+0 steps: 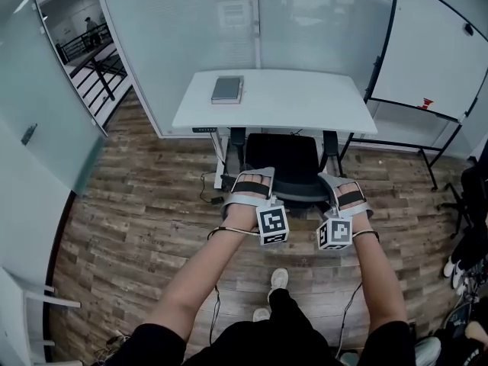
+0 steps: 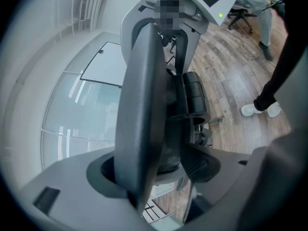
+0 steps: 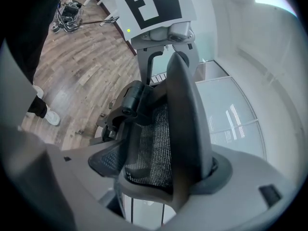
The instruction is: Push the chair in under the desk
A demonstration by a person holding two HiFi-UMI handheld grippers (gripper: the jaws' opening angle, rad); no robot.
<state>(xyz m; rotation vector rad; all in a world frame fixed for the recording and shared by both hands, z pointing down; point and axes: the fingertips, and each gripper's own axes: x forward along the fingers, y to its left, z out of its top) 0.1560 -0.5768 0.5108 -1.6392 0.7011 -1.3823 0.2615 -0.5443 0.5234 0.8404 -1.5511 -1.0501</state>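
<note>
A black mesh office chair (image 1: 284, 165) stands at the white desk (image 1: 305, 101), its seat partly under the desktop. Both grippers sit on the top rim of its backrest (image 1: 296, 199). My left gripper (image 1: 252, 181) holds the rim's left end and my right gripper (image 1: 345, 186) holds its right end. In the left gripper view the backrest's dark edge (image 2: 139, 119) runs between the jaws of the left gripper (image 2: 159, 177) and rests in one pad. The right gripper view shows the same: the backrest frame (image 3: 185, 124) and mesh lie between the jaws of the right gripper (image 3: 159, 177).
A grey notebook (image 1: 227, 89) lies on the desk's left part. Frosted glass walls stand behind and to the left. A whiteboard on a stand (image 1: 435, 44) is at the right. Cables (image 1: 210, 189) trail on the wood floor by the desk leg. My shoe (image 1: 278, 279) is below.
</note>
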